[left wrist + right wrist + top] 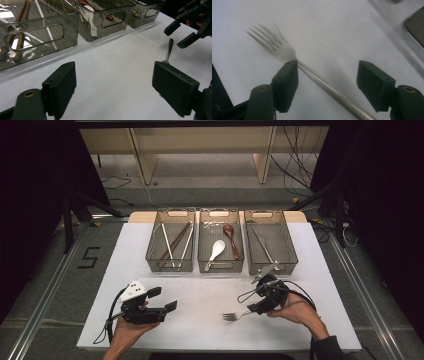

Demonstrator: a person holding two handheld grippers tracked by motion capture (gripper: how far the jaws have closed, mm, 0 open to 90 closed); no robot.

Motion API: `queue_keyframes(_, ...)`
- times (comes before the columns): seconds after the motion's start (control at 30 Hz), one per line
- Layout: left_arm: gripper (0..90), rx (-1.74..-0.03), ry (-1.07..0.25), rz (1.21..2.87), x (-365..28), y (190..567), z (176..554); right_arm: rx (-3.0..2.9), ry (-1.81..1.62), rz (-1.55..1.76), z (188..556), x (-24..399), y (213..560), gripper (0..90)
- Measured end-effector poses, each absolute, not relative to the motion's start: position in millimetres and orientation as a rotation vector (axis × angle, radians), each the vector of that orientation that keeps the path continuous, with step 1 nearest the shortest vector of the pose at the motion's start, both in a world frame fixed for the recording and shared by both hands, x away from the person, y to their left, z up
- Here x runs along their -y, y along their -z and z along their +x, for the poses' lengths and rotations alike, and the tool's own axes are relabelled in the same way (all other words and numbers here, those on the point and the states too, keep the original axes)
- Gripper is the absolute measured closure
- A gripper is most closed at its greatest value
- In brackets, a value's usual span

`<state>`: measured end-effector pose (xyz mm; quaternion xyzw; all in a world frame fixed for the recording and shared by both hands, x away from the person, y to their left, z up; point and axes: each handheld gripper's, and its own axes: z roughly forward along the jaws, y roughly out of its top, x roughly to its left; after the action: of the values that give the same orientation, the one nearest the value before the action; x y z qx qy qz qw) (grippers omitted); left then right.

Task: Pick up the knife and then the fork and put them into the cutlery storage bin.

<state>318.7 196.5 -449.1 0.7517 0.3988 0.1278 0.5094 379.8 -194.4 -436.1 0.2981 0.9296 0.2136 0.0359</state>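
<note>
A metal fork lies flat on the white table top, tines pointing left in the high view. My right gripper hovers just over its handle end, jaws open. In the right gripper view the fork runs diagonally, and its handle passes between the jaws of the right gripper close to the left one; neither pad presses on it. My left gripper rests at the front left, open, with nothing between its fingers. The left gripper view shows the left gripper facing the fork and the right gripper.
Three smoked-plastic bins stand in a row at the back: the left bin holds chopsticks, the middle bin a white spoon and a brown spoon, the right bin a metal utensil. The table's front edge lies near both hands.
</note>
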Motion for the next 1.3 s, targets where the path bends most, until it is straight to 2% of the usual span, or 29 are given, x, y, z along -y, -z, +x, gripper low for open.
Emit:
queue_keyframes(0.6,19.1,-0.949,-0.309,1.815,-196.1,448.5,318.5,-2.935,-0.485,0.824,376.1,185.2,454.6,44.9)
queue_keyframes(1.3,19.1,-0.947,-0.306,1.818,-195.1,448.4,318.0,-2.949,-0.336,0.701,366.1,174.2,457.2,67.6)
